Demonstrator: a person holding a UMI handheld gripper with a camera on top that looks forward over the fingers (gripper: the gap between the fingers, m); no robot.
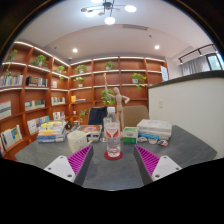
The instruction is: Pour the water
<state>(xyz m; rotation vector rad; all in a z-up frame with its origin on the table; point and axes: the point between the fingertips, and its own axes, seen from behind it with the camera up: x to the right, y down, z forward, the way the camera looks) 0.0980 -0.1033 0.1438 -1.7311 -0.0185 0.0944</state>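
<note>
We see, looking forward along our handheld two-finger gripper (pixel 112 163), a dark grey table (pixel 190 148) in a room lined with wooden bookshelves (pixel 35 95). The claw is open: its two white fingers, each with a magenta pad (pixel 148 160) on the inner face, stand wide apart above the tabletop and press on nothing. Just ahead of them, roughly on the line between the two, stands a clear plastic water bottle (pixel 113 138), upright on the table, with a label around its middle that shows red; we cannot tell how much water it holds or whether it is capped. Just beside the bottle, on the left finger's side, stands a pale, translucent cup-like container (pixel 78 141), upright, and we cannot see anything inside it. Beyond the bottle a small wooden artist's mannequin (pixel 117 103) stands upright with an arm raised. To the right of the bottle sits a small green and white box (pixel 130 134), and further right a larger white box (pixel 154 128) lies flat near the table's far side. On the left part of the table lies a stack of books (pixel 52 132). Behind the table a blue chair back (pixel 97 116) shows, and beside it, at the right, a plain white panel (pixel 190 105) rises. The shelves carry books and several potted green plants (pixel 139 78). Round ceiling lights (pixel 109 20) shine overhead.
</note>
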